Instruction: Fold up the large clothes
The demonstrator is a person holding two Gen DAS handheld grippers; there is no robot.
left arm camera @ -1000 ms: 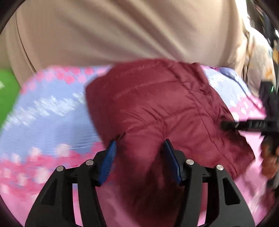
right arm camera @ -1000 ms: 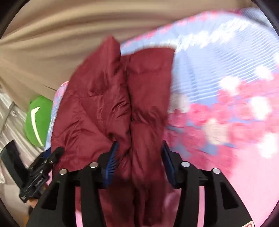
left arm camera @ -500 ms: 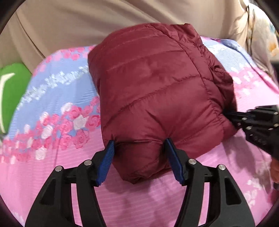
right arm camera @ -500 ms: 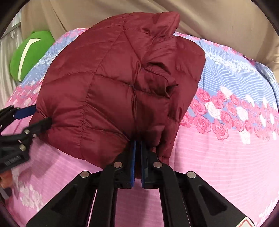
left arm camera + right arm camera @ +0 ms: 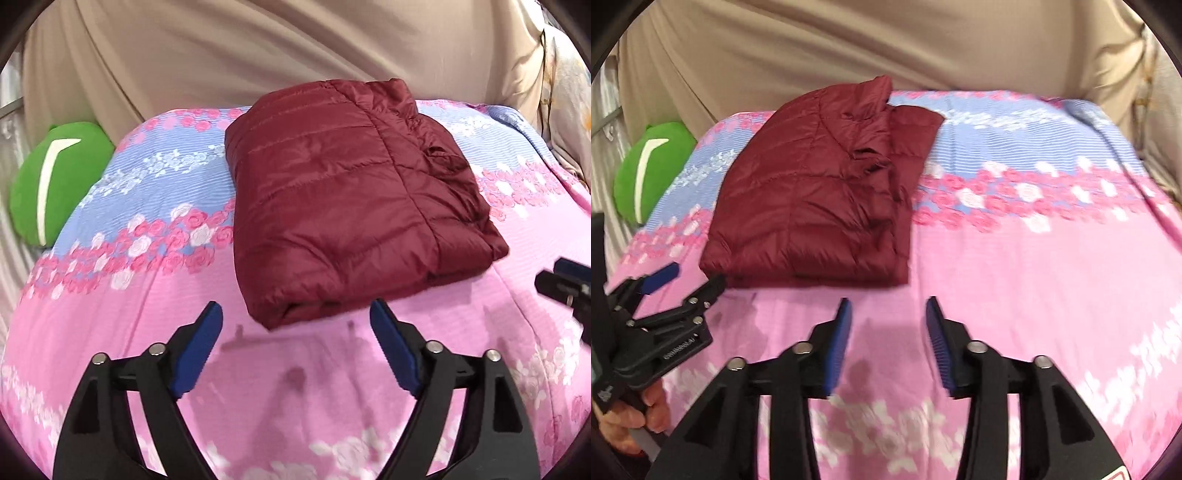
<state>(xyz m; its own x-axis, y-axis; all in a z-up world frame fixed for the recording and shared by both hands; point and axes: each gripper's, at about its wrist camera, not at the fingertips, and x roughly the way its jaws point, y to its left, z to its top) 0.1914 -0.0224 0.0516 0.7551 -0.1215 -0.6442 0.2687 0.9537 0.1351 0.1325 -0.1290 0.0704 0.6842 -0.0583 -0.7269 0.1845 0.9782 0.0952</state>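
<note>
A dark red quilted jacket [image 5: 343, 199] lies folded into a thick block on the flowered bedspread [image 5: 140, 302]. My left gripper [image 5: 297, 315] hovers just in front of the jacket's near edge, its jaws opening wide with nothing between them. In the right wrist view the same jacket [image 5: 812, 206] lies to the upper left. My right gripper [image 5: 888, 312] stands back from it over bare pink cloth, jaws opening and empty. The left gripper [image 5: 683, 278] shows at the left edge there, held by a hand [image 5: 631, 421]. The right gripper's tip [image 5: 565, 284] shows at the right edge of the left wrist view.
A green cushion [image 5: 51, 184] with a white stripe sits at the bed's far left corner. A beige curtain [image 5: 258, 48] hangs behind the bed. A pale flowered cloth [image 5: 565, 96] hangs at the far right. The bedspread [image 5: 1034, 258] stretches to the right of the jacket.
Both grippers let go of the jacket and drew back toward the near side. The jacket, lifted and bunched before, now lies flat and folded on the bed.
</note>
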